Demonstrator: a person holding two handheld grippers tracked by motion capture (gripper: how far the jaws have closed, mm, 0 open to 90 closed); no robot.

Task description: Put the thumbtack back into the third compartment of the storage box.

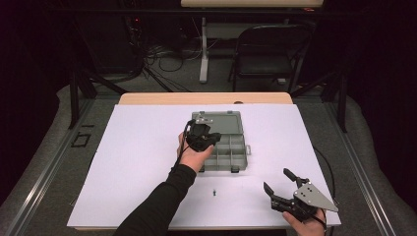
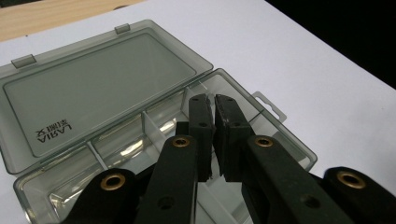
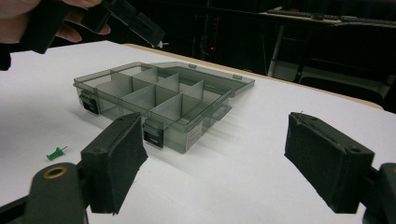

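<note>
A smoky clear compartment box (image 1: pixel 235 153) lies open on the white sheet, its lid (image 2: pixel 102 88) folded flat behind it. My left gripper (image 1: pixel 210 139) hovers over the box's left compartments, jaws almost together (image 2: pixel 212 99), and a thin pin-like sliver glints between the pads. The box (image 3: pixel 140 88) has several empty divided cells. A green push pin (image 1: pixel 214 192) lies on the sheet in front of the box (image 3: pixel 56 153). My right gripper (image 1: pixel 275 180) rests near the front right edge, open, with nothing between its pads (image 3: pixel 215 140).
The white sheet (image 1: pixel 137 162) covers a wooden table (image 1: pixel 162 98). Beyond the table stand a folding chair (image 1: pixel 268 54), a desk leg and floor cables. A person's black sleeve (image 1: pixel 157 206) reaches in from the bottom toward the box.
</note>
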